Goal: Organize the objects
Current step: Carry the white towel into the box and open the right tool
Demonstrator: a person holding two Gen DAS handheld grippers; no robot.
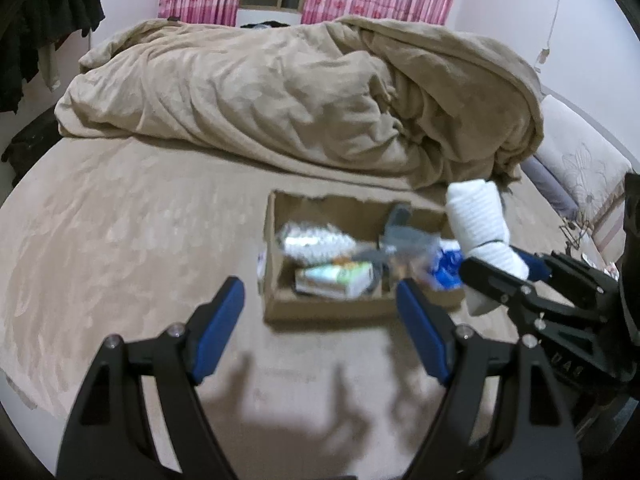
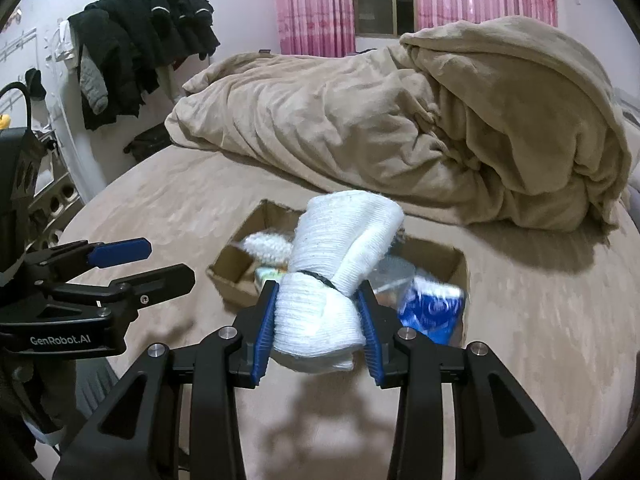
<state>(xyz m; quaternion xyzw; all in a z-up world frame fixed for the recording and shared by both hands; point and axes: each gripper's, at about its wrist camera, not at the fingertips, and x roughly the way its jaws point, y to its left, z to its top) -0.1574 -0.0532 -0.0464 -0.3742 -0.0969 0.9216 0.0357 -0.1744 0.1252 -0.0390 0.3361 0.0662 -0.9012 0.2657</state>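
Towel handling: The towel (image 2: 320, 304) looks light, soft and easily squashed, not fragile. The knit should grip well against the pads (image 2: 266, 320). I judge the best hold to be on the thicker bunched end just below the band, where it is held now.

Towel look: White ribbed knit cloth, rolled into a bundle and cinched near its middle by a thin dark band. It flares wider above the band.

Towel place: Held in the air just above the near right part of the box (image 1: 280, 308), not touching it.

Right tongs (image 2: 318, 320): Clenched on the lower end of the towel, one blue pad pressing each side.

Left tongs (image 1: 320, 316): Released, jaws wide apart and empty, hovering in front of the box, near its front wall.

Box: Open brown cardboard, resting on the bed (image 1: 120, 240). Inside lie a blue and white packet (image 2: 432, 312), a small carton and other blurred items.

Duvet (image 1: 280, 92): Tan, heaped behind the box.
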